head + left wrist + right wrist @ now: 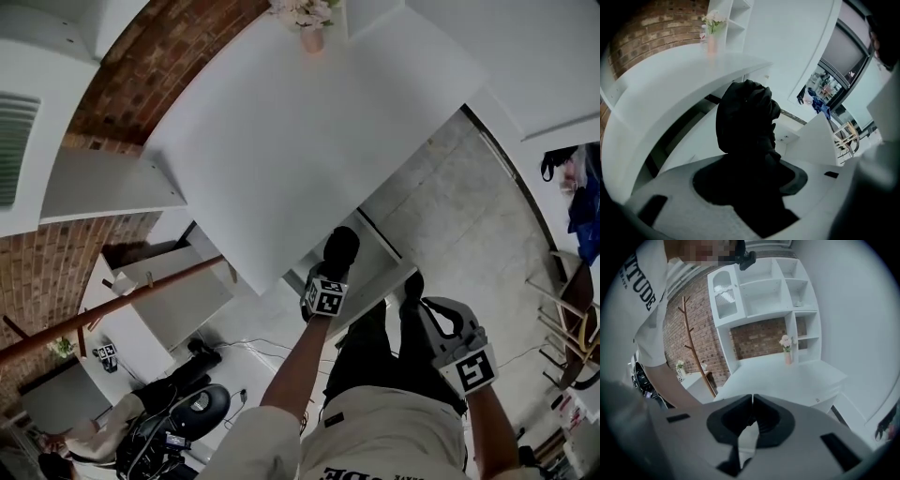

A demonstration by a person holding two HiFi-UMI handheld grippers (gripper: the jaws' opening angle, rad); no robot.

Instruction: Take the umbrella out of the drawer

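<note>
mid-frame, the left claw grasps the black umbrella, so best lift it clear of the bench edge without loosening, right claw clenched empty.

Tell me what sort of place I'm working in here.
Probably a home-style study or a staged room: a white desk with a shelf unit above it, a brick wall behind, and a wooden coat stand.

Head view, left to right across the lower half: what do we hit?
wooden coat rack → left hand-held gripper, shut on the black umbrella → right hand-held gripper, jaws together → chairs
</note>
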